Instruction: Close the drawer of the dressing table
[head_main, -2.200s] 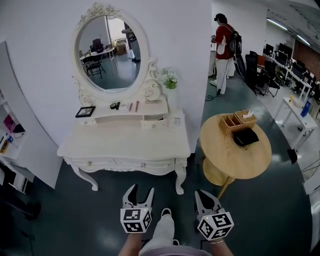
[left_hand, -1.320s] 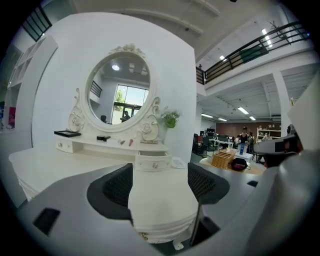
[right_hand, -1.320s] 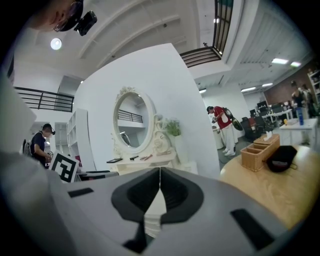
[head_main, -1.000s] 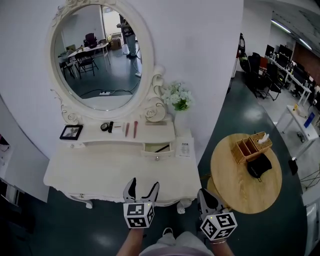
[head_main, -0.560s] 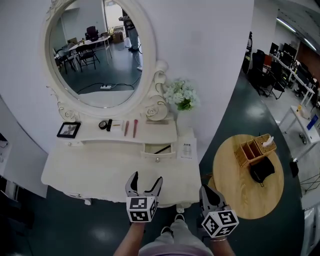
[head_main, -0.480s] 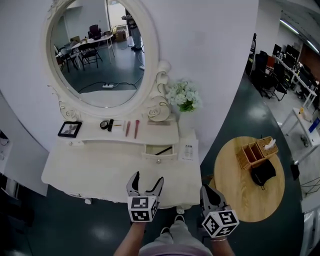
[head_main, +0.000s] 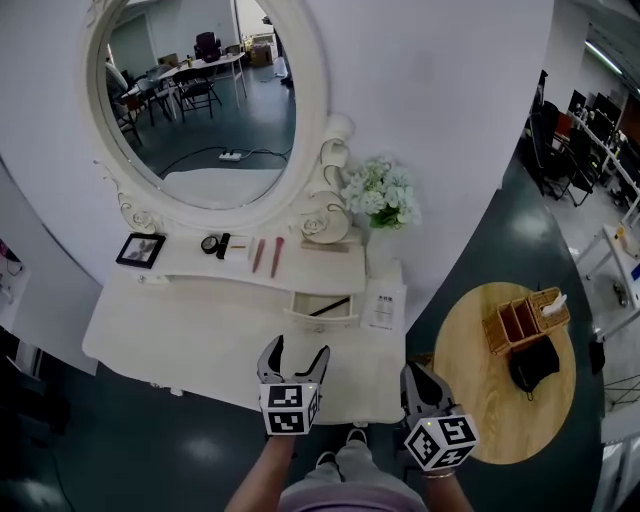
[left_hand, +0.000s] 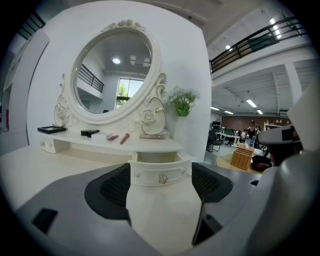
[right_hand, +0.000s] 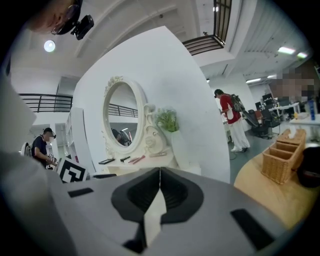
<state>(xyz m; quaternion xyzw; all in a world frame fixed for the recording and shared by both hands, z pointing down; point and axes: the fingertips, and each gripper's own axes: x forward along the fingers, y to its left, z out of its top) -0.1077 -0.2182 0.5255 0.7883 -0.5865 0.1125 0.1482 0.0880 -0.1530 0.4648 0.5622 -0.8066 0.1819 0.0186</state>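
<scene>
Facing: small white open drawer (head_main: 322, 308) with a small knob, sticking out below the mirror shelf of the white dressing table (head_main: 190, 335).
Left gripper (head_main: 296, 352): jaws, just having been opening, are standing wide, framing the drawer front and touching nothing.
Right gripper (head_main: 413, 372): jaws clenched together, empty.
Risking: an off-centre push skewing and jamming the drawer, or the knob slipping between the spread jaws.

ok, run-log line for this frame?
phase: pre-contact | drawer: open, untouched | left hand-held gripper: jaws just opened wide, nothing between, aimed at drawer front | right hand-held gripper: shut, empty
</scene>
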